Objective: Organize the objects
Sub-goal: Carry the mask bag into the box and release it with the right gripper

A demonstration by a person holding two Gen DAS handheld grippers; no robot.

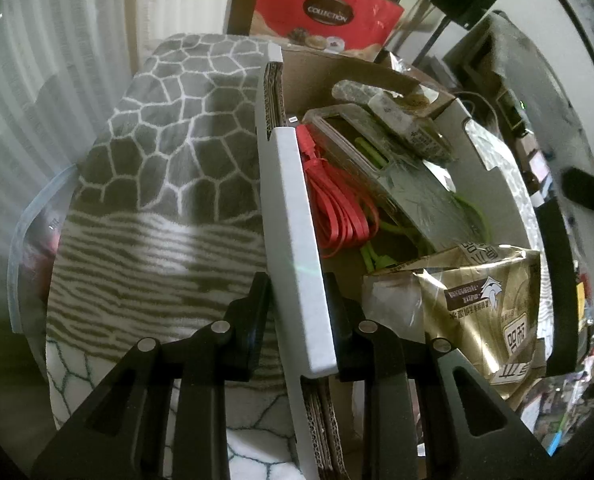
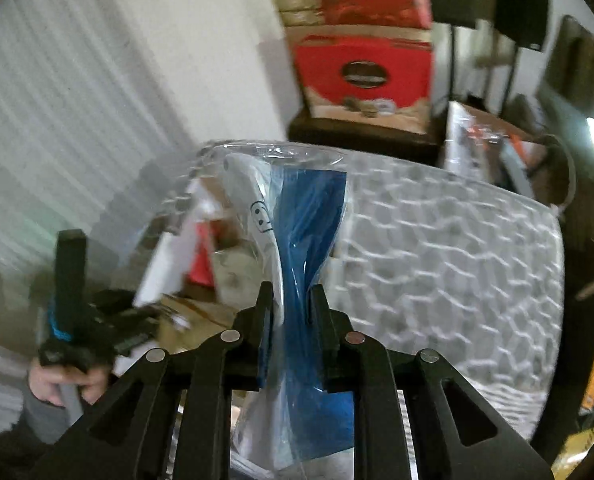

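In the left wrist view my left gripper point(image 1: 297, 300) is shut on the white-faced side wall point(image 1: 297, 216) of a cardboard box. The box holds a red coiled cable point(image 1: 337, 208), green cords point(image 1: 381, 232), clear plastic packs point(image 1: 385, 136) and a gold foil packet point(image 1: 481, 304). In the right wrist view my right gripper point(image 2: 291, 300) is shut on a clear plastic bag with a blue sheet and white items inside point(image 2: 301, 232), held up above the box area. The left hand and its gripper handle point(image 2: 69, 320) show at lower left.
A grey-and-white patterned blanket point(image 1: 169, 184) lies left of the box and also shows in the right wrist view point(image 2: 449, 248). A red "Collection" gift bag point(image 1: 325, 12) stands behind on a stack of boxes. White curtains point(image 1: 37, 100) hang at left. Cluttered furniture lies at right.
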